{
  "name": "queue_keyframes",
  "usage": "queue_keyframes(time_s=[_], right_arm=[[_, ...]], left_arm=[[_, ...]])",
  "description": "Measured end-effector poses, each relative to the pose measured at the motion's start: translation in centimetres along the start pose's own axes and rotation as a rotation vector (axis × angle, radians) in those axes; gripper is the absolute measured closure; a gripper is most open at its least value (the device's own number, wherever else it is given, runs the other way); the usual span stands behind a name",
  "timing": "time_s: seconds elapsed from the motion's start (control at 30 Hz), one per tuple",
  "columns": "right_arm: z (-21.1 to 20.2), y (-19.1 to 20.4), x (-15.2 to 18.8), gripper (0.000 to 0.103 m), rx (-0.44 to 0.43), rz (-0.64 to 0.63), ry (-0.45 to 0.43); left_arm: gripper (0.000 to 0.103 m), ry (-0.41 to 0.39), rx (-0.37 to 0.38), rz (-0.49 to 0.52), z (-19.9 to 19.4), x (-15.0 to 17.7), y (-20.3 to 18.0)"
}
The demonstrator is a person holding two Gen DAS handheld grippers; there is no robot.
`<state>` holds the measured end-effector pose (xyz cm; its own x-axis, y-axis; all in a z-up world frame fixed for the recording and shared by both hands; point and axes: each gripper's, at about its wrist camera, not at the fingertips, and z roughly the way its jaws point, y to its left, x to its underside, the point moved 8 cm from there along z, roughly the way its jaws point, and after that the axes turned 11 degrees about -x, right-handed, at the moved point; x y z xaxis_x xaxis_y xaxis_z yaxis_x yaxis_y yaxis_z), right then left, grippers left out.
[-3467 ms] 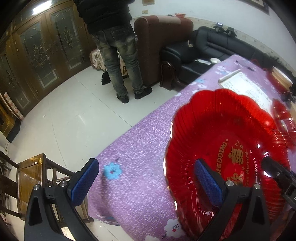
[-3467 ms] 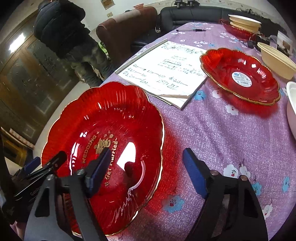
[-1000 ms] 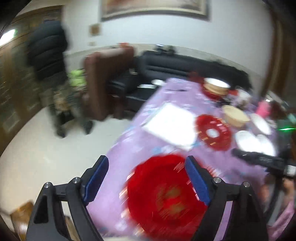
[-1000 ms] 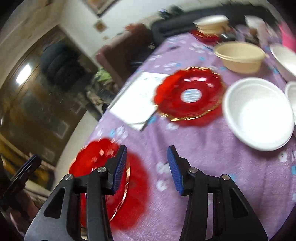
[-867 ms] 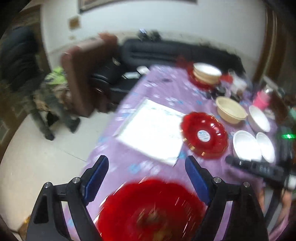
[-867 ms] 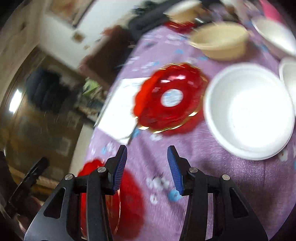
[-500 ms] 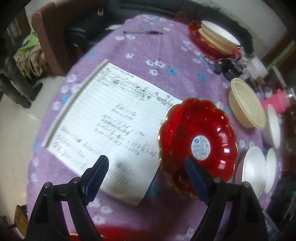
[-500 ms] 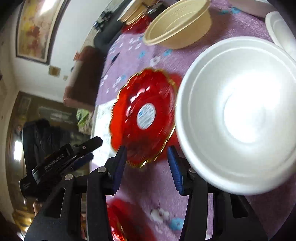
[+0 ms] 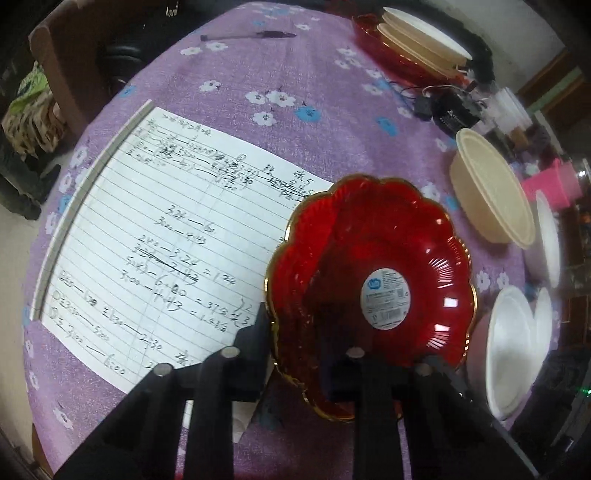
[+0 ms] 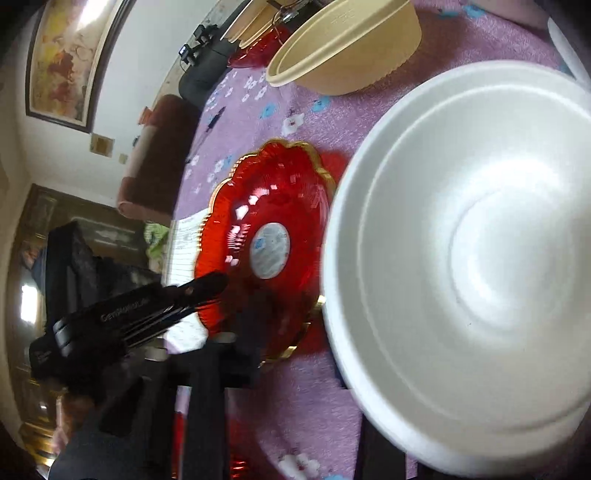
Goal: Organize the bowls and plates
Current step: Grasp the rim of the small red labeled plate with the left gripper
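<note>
Left hand-held gripper [image 9: 295, 354]: fingers straddle the near rim of the red scalloped plate [image 9: 369, 258], apparently clamped. Lift level, clearing the notebook [image 9: 166, 236]. Right hand-held gripper [image 10: 295, 354]: closure cannot be told; the white foam bowl [image 10: 480, 258] on the bench [image 10: 295, 406] fills its view.

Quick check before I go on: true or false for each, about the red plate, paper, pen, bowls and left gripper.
1. The red plate covers a corner of the paper. True.
2. The plate has a sticker at its centre. True.
3. The pen lies on the paper. False: it lies on the cloth at the far side, apart from the paper.
4. The beige bowl sits inside the white bowl. False: it stands alone on the cloth, apart from it.
5. The left gripper has the plate's near rim between its fingers. True.
</note>
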<state>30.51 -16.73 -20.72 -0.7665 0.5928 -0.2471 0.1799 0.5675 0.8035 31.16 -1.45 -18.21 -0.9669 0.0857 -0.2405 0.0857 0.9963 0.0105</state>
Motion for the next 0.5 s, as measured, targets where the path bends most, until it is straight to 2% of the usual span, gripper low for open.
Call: queue_keyframes(time_s=[0.23,0.5], right_arm=[[-0.4,0.3,0.6,0.088,0.021,-0.051,0.001],[-2.9,4.2,3.3,0.088,-0.029,-0.153,-0.009]], left_arm=[[0.091,-0.04,-0.029,0.025,-1.3,0.8,0.6],[0.091,-0.135,-0.055,0.035,-7.2,3.7,2.6]])
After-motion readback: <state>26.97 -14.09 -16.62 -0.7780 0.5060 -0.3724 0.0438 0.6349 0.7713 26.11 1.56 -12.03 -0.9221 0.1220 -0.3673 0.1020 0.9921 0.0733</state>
